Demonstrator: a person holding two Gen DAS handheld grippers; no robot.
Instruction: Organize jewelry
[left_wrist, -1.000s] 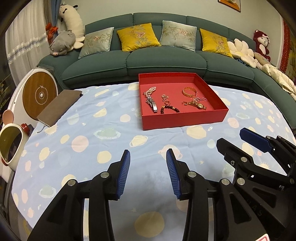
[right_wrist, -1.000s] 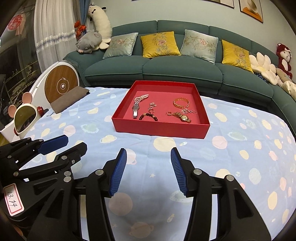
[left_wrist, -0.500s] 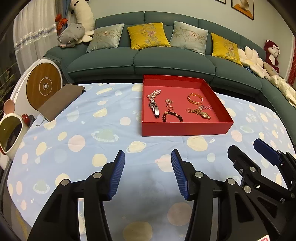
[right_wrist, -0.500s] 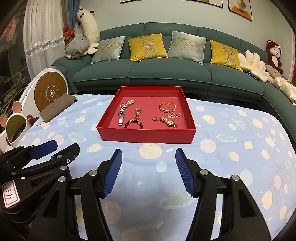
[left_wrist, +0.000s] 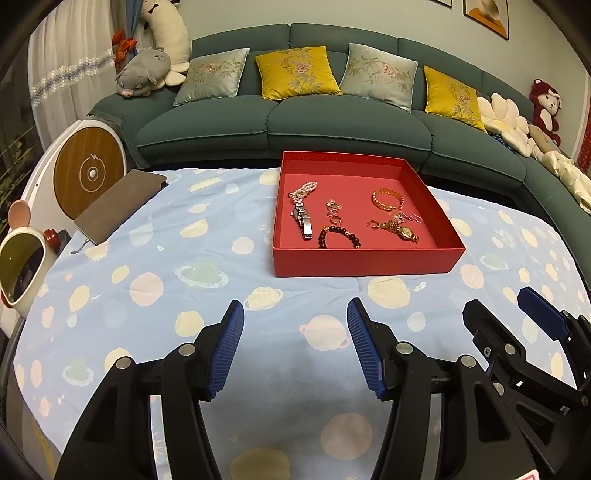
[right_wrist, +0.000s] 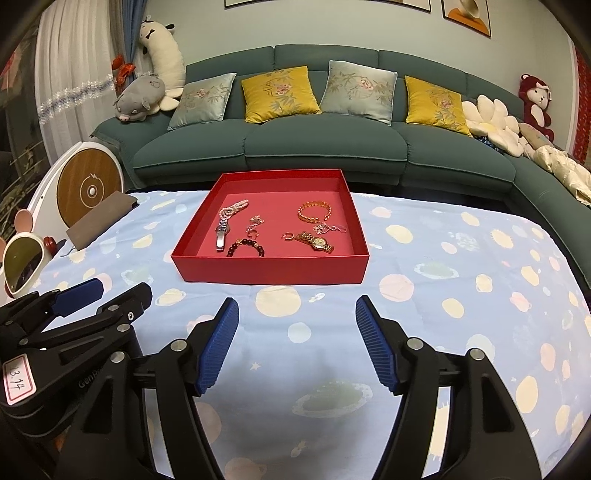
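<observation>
A red tray (left_wrist: 365, 263) (right_wrist: 273, 275) sits on the planet-print cloth and holds several pieces: a silver watch (left_wrist: 303, 219) (right_wrist: 221, 236), a pearl strand (left_wrist: 303, 189), a dark bead bracelet (left_wrist: 338, 235) (right_wrist: 245, 246), a gold chain bracelet (left_wrist: 387, 198) (right_wrist: 314, 212), a gold watch (left_wrist: 400, 229) (right_wrist: 316, 242). My left gripper (left_wrist: 295, 345) is open and empty, well short of the tray. My right gripper (right_wrist: 297, 343) is open and empty, also short of it. Each shows at the edge of the other's view, the right one (left_wrist: 532, 314) and the left one (right_wrist: 96, 295).
A brown pouch (left_wrist: 120, 206) lies at the cloth's far left. A round wood-faced device (left_wrist: 88, 173) and a small mirror (left_wrist: 22, 264) stand off the left edge. A green sofa (left_wrist: 332, 125) with cushions runs behind the table.
Both grippers have lifted and tilted, so the tray sits lower and more central in view. Both jaws have opened wider. The jewelry has not moved.
</observation>
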